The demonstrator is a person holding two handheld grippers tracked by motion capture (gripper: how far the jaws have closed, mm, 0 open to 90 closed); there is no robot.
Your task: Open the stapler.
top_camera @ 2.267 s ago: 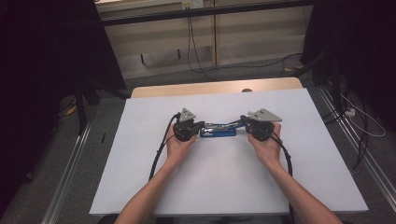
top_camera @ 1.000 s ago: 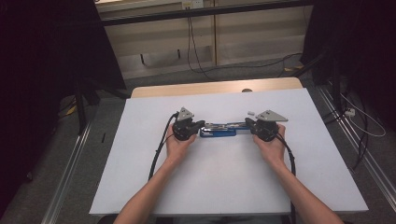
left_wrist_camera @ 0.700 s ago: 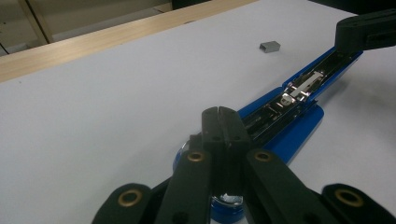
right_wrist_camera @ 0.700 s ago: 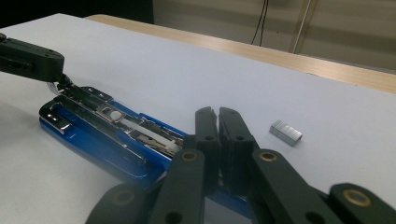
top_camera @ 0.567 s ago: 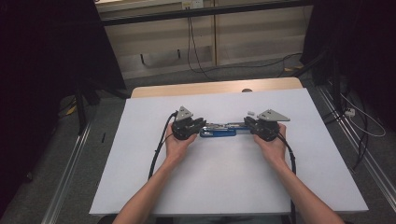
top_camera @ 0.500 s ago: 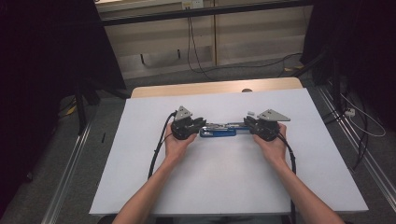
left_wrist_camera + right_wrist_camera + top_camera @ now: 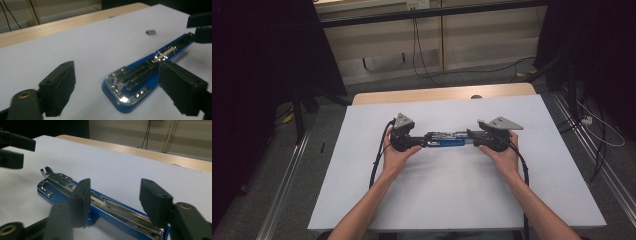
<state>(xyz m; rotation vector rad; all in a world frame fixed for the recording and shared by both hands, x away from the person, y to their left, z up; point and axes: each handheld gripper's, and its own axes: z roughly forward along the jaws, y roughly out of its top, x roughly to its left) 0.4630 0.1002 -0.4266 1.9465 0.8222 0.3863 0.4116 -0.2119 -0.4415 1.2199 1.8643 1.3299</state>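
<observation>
1. Left hand (image 7: 394,155) holds the left tongs (image 7: 416,143) at the left end of a blue stapler (image 7: 446,141), mid-bench.
2. Left tongs: jaws have just been opening and stand wide. In the left gripper view the stapler's rounded chrome end (image 7: 125,86) lies between them, pads off it, nothing gripped.
3. Stapler lies flat on the white bench (image 7: 452,200), opened out lengthwise with its metal staple track up, running left to right between the two tongs.
4. A small grey block, a staple strip by the look (image 7: 151,32), sits on the bench just beyond the stapler, apart from it.
5. Right tongs (image 7: 473,138): jaws have just been opening and stand partly apart, straddling the stapler's right end (image 7: 120,216). Pads look clear of it, no hold.
6. Right hand (image 7: 504,152) holds those tongs, cable trailing back along the forearm.
</observation>
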